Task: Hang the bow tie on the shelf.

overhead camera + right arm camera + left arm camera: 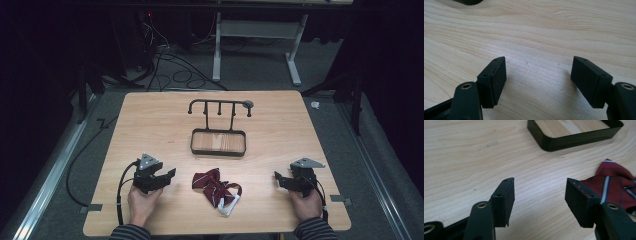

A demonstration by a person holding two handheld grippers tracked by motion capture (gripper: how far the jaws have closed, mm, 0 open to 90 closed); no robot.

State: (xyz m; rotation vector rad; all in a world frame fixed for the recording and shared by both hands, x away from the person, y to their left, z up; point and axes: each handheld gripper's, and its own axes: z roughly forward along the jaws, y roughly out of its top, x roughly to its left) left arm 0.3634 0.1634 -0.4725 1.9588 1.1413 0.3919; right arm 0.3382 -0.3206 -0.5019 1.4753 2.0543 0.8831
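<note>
Two black two-jaw grippers sit low in the high view, the left gripper (171, 173) and the right gripper (276, 176), both with jaws spread wide and grasping nothing. Between them, at lower centre, lies the crumpled maroon striped cloth tie (216, 189), touching neither. Above it stands the black metal rack with a wooden tray base (218, 148).

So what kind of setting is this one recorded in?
Probably a lab or recording studio rather than a home: a lone wooden table on grey carpet, dark surroundings, loose cables on the floor behind, and a white-legged desk frame at the back.
</note>
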